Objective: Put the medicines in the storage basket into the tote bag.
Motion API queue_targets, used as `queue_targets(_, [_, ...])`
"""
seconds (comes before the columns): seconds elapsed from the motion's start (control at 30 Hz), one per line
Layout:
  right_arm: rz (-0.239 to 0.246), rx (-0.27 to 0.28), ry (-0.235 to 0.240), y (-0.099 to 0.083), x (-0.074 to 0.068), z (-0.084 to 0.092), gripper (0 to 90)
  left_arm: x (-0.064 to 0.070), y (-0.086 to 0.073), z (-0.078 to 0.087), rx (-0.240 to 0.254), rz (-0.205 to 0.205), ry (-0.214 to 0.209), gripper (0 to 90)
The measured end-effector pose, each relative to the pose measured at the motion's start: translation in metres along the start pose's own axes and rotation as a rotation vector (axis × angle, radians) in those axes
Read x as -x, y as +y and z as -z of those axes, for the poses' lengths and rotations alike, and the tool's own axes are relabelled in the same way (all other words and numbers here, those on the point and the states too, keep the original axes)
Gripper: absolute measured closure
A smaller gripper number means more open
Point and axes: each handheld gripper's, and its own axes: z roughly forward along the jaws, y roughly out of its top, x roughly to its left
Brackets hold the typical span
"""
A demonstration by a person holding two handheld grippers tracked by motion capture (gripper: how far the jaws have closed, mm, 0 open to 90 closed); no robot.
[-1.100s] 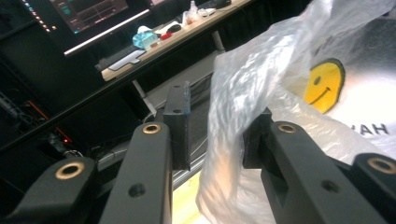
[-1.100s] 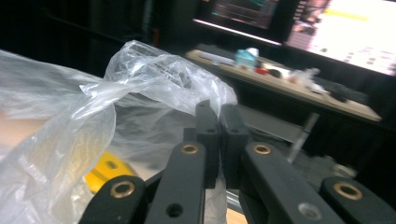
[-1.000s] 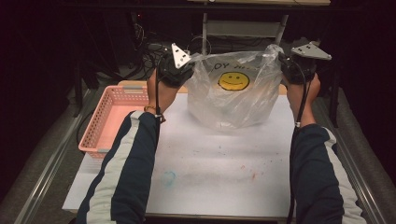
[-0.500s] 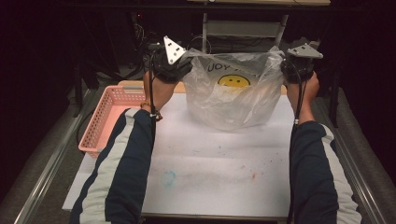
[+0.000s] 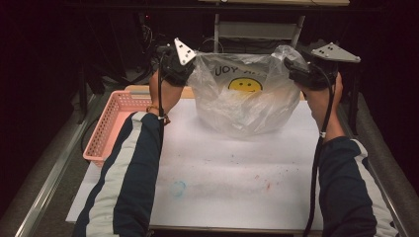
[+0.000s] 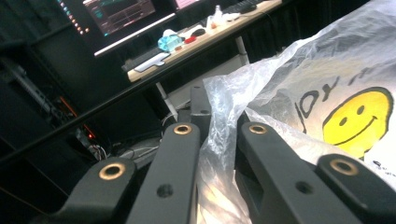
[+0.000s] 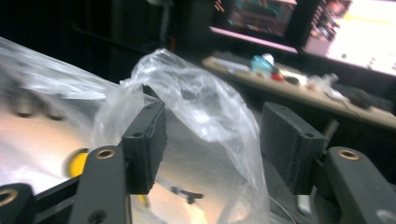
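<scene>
From above, the clear smiley bag [image 5: 245, 96] still stands at the table's [image 5: 237, 173] far edge, stretched between both grippers — the left gripper [image 5: 174, 66] sits higher and more upright than a second ago. In the left gripper view its jaws have just closed, clamped on the bag's bunched edge [image 6: 219, 140]. In the right gripper view the right gripper [image 7: 224, 144] has just opened — plastic [image 7: 201, 116] drapes loosely between spread jaws.

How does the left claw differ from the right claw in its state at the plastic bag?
The left claw is shut on the plastic bag; the right claw has just been opening, its jaws apart with the film loose between them. The left plate stands tilted up; the right lies flatter. Both are at the bag's top corners.
</scene>
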Motion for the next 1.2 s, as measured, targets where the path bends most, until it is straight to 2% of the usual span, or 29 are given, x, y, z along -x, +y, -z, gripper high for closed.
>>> queue_targets(0.07, [0.004, 0.007, 0.014, 0.003, -0.003, 0.005, 42.9, -0.004, 0.003, 0.0, -0.002, 0.026, 0.008, 84.9])
queue_targets(0.13, [0.015, -0.01, 0.015, 0.004, -0.005, 0.006, 42.9, -0.006, 0.007, -0.001, -0.011, 0.03, 0.025, 82.8])
queue_targets(0.2, [0.012, -0.022, 0.018, 0.0, -0.006, 0.006, 42.8, -0.008, 0.007, -0.001, -0.02, 0.042, 0.043, 77.6])
queue_targets(0.27, [0.021, -0.034, 0.003, -0.006, -0.006, 0.005, 42.1, -0.009, 0.006, -0.002, -0.036, 0.053, 0.043, 71.2])
queue_targets(0.33, [0.01, -0.047, 0.005, -0.013, -0.005, 0.005, 41.9, -0.011, 0.003, -0.001, -0.037, 0.078, 0.023, 58.2])
queue_targets(0.37, [0.016, -0.056, -0.001, -0.016, -0.004, 0.004, 41.4, -0.012, 0.001, 0.0, -0.037, 0.093, 0.014, 54.8])
queue_targets(0.43, [0.013, -0.07, -0.007, -0.021, -0.001, 0.004, 43.1, -0.015, -0.001, 0.005, -0.006, 0.111, -0.021, 50.5])
queue_targets(0.47, [0.009, -0.073, -0.001, -0.023, 0.002, 0.005, 46.6, -0.015, -0.001, 0.008, 0.004, 0.111, -0.021, 48.5])
queue_targets(0.53, [-0.005, -0.07, -0.009, -0.024, 0.007, 0.006, 46.5, -0.018, 0.001, 0.014, 0.026, 0.114, -0.051, 45.5])
queue_targets(0.6, [-0.015, -0.06, -0.022, -0.021, 0.012, 0.009, 43.9, -0.02, 0.004, 0.02, 0.036, 0.115, -0.074, 39.1])
queue_targets(0.67, [-0.022, -0.066, -0.024, -0.017, 0.014, 0.011, 40.7, -0.022, 0.006, 0.024, 0.053, 0.111, -0.11, 38.9])
queue_targets(0.7, [-0.022, -0.067, -0.014, -0.015, 0.015, 0.012, 38.8, -0.022, 0.007, 0.026, 0.052, 0.107, -0.119, 39.1])
queue_targets(0.77, [-0.02, -0.081, 0.018, -0.011, 0.014, 0.014, 35.5, -0.018, 0.008, 0.028, 0.03, 0.08, -0.131, 47.3])
queue_targets(0.8, [-0.017, -0.093, 0.021, -0.009, 0.013, 0.015, 33.8, -0.017, 0.008, 0.028, 0.018, 0.05, -0.105, 48.4])
queue_targets(0.83, [-0.011, -0.104, 0.02, -0.008, 0.012, 0.017, 33.1, -0.015, 0.006, 0.028, 0.012, 0.029, -0.096, 59.2])
queue_targets(0.93, [-0.003, -0.112, 0.033, -0.007, 0.011, 0.025, 31.4, -0.015, 0.0, 0.028, -0.002, 0.027, -0.087, 73.5])
queue_targets(1.07, [0.006, -0.107, 0.045, -0.013, 0.01, 0.039, 30.0, -0.02, -0.011, 0.023, -0.033, 0.039, -0.08, 85.0])
queue_targets(1.2, [-0.011, -0.067, 0.076, -0.016, 0.01, 0.057, 29.2, -0.025, -0.02, 0.015, -0.081, 0.057, -0.038, 86.9])
